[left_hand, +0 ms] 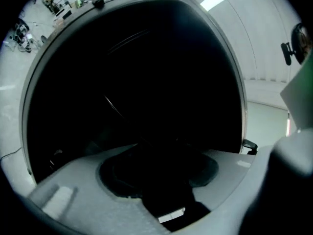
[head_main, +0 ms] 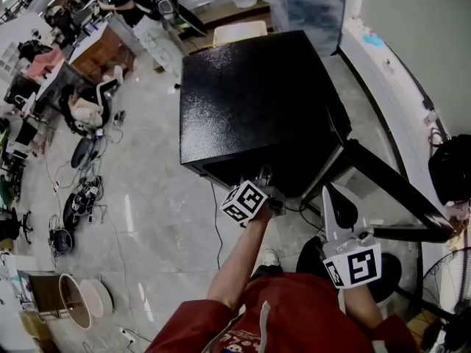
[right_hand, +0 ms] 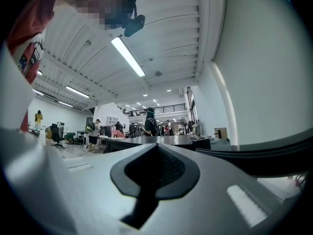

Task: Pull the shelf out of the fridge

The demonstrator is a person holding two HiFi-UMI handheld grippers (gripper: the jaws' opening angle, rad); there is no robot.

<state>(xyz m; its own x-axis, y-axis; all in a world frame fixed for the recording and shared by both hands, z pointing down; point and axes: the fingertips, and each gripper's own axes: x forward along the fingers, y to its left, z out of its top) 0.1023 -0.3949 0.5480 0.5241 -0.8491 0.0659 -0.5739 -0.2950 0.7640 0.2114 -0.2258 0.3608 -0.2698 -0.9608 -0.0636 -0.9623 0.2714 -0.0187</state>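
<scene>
The black fridge (head_main: 254, 101) stands on the floor, seen from above, its door (head_main: 397, 190) swung open to the right. My left gripper (head_main: 263, 176) reaches into the top of the fridge's front opening. In the left gripper view its jaws (left_hand: 161, 170) stand apart over a dark interior (left_hand: 137, 82) with nothing visible between them. Only faint thin lines (left_hand: 113, 106) show inside, and the shelf itself cannot be made out. My right gripper (head_main: 333, 198) is held back beside the door. In its own view it points up at the ceiling, its jaws (right_hand: 156, 165) together and holding nothing.
Cables, chairs and desks crowd the floor at the left (head_main: 81, 153). A round bin (head_main: 73, 300) sits at the lower left. A black bag (head_main: 450, 169) and a fan (head_main: 449, 285) stand by the white wall on the right. A table (head_main: 239, 29) is behind the fridge.
</scene>
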